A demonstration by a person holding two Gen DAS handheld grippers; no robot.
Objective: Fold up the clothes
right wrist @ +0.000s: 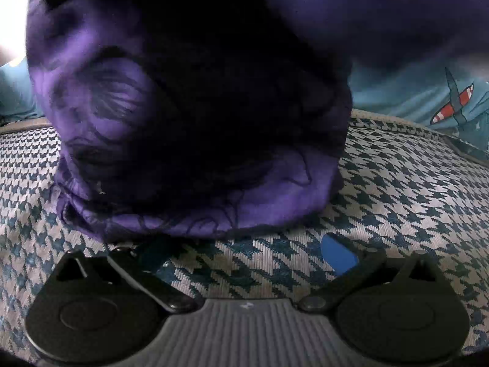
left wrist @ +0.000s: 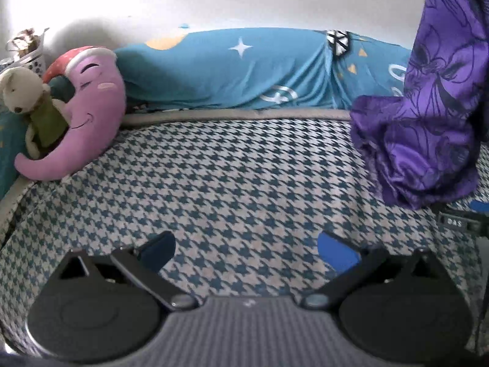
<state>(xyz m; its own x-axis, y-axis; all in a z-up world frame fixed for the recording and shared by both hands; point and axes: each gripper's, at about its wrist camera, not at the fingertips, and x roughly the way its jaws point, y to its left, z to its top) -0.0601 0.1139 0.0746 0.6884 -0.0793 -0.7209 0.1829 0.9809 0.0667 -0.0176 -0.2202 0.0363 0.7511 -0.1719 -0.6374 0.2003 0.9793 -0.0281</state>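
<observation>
Now: silky purple garment [left wrist: 428, 122] bunched | houndstooth woven cover [left wrist: 244, 177]

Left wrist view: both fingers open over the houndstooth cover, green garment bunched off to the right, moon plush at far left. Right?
Not quite: the garment is purple with a dark floral print, not green, as the left wrist view shows. The rest holds: the left gripper is open over the houndstooth cover, and the moon plush is at far left.
</observation>
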